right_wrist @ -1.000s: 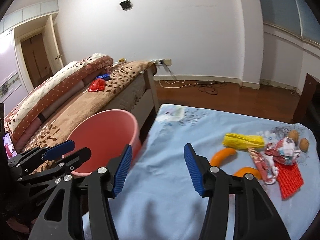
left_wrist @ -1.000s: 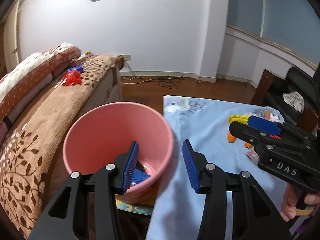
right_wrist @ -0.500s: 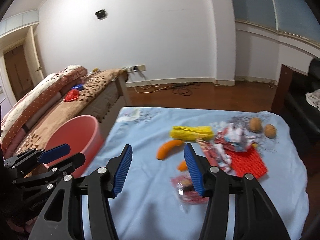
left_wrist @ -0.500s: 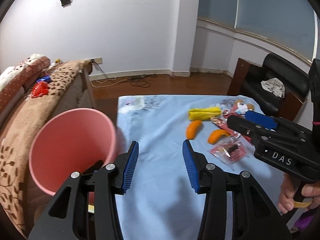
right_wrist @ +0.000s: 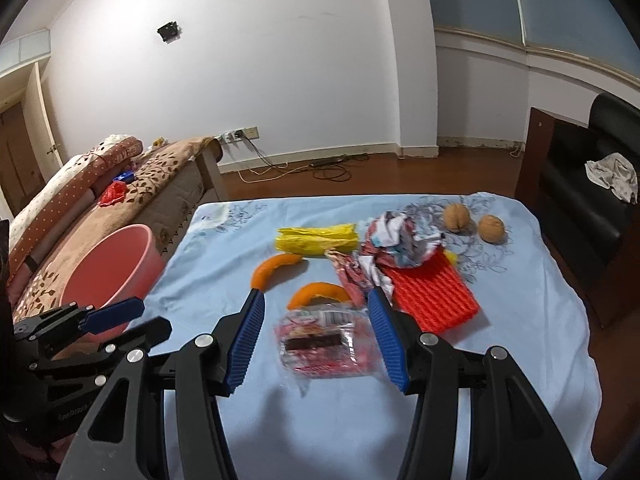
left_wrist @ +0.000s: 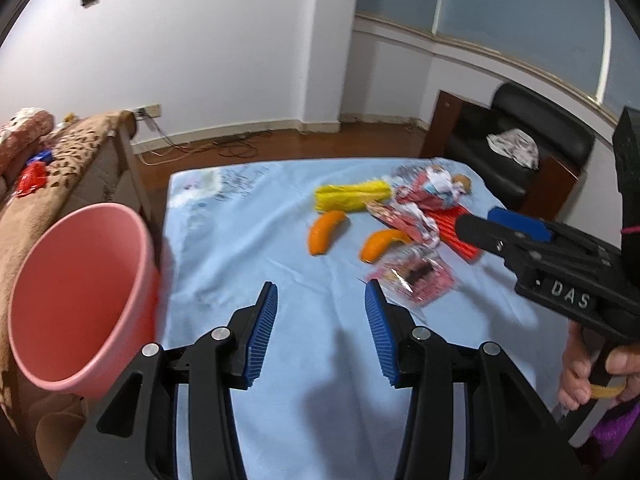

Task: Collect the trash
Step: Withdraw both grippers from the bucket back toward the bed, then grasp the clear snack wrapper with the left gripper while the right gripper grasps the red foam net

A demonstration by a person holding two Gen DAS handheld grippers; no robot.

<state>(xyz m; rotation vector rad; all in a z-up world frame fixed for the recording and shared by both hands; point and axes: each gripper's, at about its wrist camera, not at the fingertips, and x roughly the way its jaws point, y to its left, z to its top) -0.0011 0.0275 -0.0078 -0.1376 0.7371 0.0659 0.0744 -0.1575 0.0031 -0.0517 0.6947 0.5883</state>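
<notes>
Trash lies on a blue-clothed table point(right_wrist: 520, 320): a clear red-printed wrapper point(right_wrist: 326, 342), two orange peels point(right_wrist: 276, 270) point(right_wrist: 320, 292), a yellow bag point(right_wrist: 316, 238), crumpled wrappers point(right_wrist: 400, 240), a red foam net point(right_wrist: 434, 292). My right gripper point(right_wrist: 318, 342) is open, its blue pads either side of the clear wrapper, just above it. My left gripper point(left_wrist: 322, 334) is open and empty over bare cloth, with the pink bin point(left_wrist: 76, 300) to its left. The wrapper point(left_wrist: 412, 278) lies ahead to its right.
Two walnuts point(right_wrist: 456, 218) sit at the table's far right. A sofa with a brown blanket point(right_wrist: 132, 200) stands left, behind the bin point(right_wrist: 108, 268). A black chair with a rag point(right_wrist: 612, 176) stands right. Cables lie on the wood floor beyond.
Both grippers swung right, from the pink bin to over the table. The right gripper came down around the clear wrapper. Both stayed open.
</notes>
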